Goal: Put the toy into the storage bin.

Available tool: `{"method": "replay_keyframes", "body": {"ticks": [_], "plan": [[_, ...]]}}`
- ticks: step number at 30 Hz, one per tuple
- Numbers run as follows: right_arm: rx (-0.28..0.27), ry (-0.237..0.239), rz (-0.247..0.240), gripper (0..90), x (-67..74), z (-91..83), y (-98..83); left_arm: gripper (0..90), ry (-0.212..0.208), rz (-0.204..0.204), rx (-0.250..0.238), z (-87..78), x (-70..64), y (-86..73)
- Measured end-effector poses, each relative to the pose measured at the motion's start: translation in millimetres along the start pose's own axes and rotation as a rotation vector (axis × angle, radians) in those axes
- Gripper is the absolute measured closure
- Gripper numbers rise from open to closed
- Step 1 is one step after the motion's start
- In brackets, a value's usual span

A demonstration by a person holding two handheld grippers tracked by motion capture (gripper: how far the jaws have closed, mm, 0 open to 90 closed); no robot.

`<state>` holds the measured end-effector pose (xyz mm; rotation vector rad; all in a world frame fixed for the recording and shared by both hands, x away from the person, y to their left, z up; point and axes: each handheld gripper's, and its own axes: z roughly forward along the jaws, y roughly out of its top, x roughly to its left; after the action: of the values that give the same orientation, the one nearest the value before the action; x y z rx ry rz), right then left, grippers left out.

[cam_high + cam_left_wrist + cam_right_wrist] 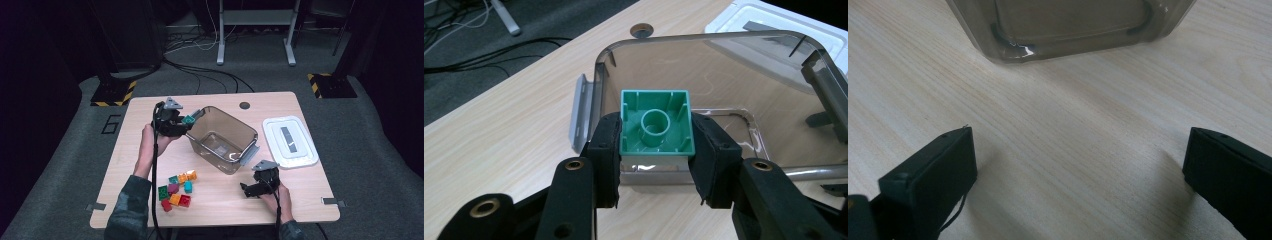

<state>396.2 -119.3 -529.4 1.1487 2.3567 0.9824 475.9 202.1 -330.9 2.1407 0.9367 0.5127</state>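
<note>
Pale wood-grain table (150,150). Smoky see-thru plastic bin (222,140) w/ rounded corners sits mid-table. Left tongs (655,145) pinch a green square brick (655,122), hollow underside up, right at the bin's near rim. Right tongs (1078,170) spread, nothing between, low over bare wood; bin top cut off there.

This looks like a lab or recording studio: dark surroundings, a grey carpeted floor (60,165), loose cables (200,70) at upper centre, hazard-striped stand bases (114,93) at the left and right edges, and a metal frame (257,30) at the top.
</note>
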Motion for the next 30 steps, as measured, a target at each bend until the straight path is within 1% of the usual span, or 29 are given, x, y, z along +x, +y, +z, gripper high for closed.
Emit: {"method": "replay_keyframes", "body": {"ticks": [1, 2, 3, 4, 6, 7, 8, 10, 12, 14, 16, 17, 18, 19, 20, 21, 23, 24, 26, 28, 30], "plan": [[-0.003, -0.002, -0.005, 0.1, -0.2, 0.2, 0.0, 58.8, -0.003, 0.005, 0.004, 1.6, -0.3, 1.5], [0.001, -0.001, -0.001, 0.2, 0.1, -0.1, 0.0, 58.8, -0.005, 0.009, 0.011, 4.0, -1.0, 3.0], [0.001, -0.002, -0.001, 0.1, 0.2, -0.1, 0.0, 58.7, -0.005, 0.007, 0.008, 7.0, -2.0, 4.4], [0.0, -0.002, -0.001, 0.2, 0.1, 0.0, -0.1, 58.7, -0.006, 0.018, 0.024, 12.4, -3.0, 7.7], [0.0, -0.002, -0.001, 0.1, 0.1, -0.1, 0.0, 58.8, -0.004, 0.019, 0.03, 14.8, -3.5, 8.5], [0.001, 0.002, 0.002, 0.3, -0.1, -0.1, 0.1, 58.7, -0.014, 0.009, 0.03, 19.6, -3.5, 8.0], [0.001, 0.002, 0.002, 0.3, -0.1, -0.1, 0.1, 58.8, -0.014, 0.009, 0.03, 19.6, -3.5, 8.0], [0.0, -0.001, 0.0, 0.2, 0.0, 0.0, 0.0, 58.7, -0.027, 0.0, 0.042, 25.6, -2.2, 8.3], [0.0, -0.001, 0.0, 0.2, 0.0, 0.0, 0.0, 58.8, -0.014, 0.004, 0.053, 30.3, -1.9, 9.8], [0.0, -0.001, 0.0, 0.3, 0.0, 0.0, 0.0, 58.7, -0.022, -0.006, 0.052, 34.2, -1.8, 10.6], [-0.003, -0.006, 0.01, 0.3, 0.7, 0.3, 0.2, 58.7, -0.021, -0.008, 0.064, 39.1, -0.9, 12.2], [-0.002, -0.004, 0.007, 0.3, 0.5, 0.1, 0.1, 58.7, -0.02, -0.01, 0.07, 41.3, -0.5, 12.8], [-0.003, -0.005, 0.01, 0.3, 0.7, 0.3, 0.2, 58.7, -0.02, -0.017, 0.07, 45.3, -1.0, 13.7], [-0.003, -0.005, 0.01, 0.3, 0.7, 0.3, 0.2, 58.7, -0.02, -0.017, 0.07, 45.3, -1.0, 13.7], [-0.003, -0.006, 0.01, 0.3, 0.7, 0.2, 0.1, 58.7, -0.023, -0.01, 0.08, 46.7, -1.7, 14.6], [-0.003, -0.005, 0.01, 0.3, 0.7, 0.2, 0.2, 58.7, -0.017, -0.003, 0.089, 50.2, -3.2, 16.5], [-0.003, -0.006, 0.01, 0.3, 0.7, 0.2, 0.2, 58.7, -0.016, -0.006, 0.088, 52.3, -4.0, 17.2], [-0.003, -0.006, 0.01, 0.3, 0.7, 0.2, 0.2, 58.7, -0.015, 0.002, 0.098, 53.4, -4.0, 18.4], [-0.003, -0.006, 0.01, 0.3, 0.7, 0.2, 0.1, 58.7, -0.015, -0.006, 0.101, 56.6, -5.4, 19.9], [-0.003, -0.006, 0.01, 0.3, 0.7, 0.3, 0.2, 58.7, -0.01, 0.003, 0.113, 59.1, -6.5, 21.3], [-0.002, -0.005, 0.007, 0.3, 0.6, 0.1, 0.1, 58.6, -0.013, 0.0, 0.108, 62.0, -8.2, 22.3]]}}
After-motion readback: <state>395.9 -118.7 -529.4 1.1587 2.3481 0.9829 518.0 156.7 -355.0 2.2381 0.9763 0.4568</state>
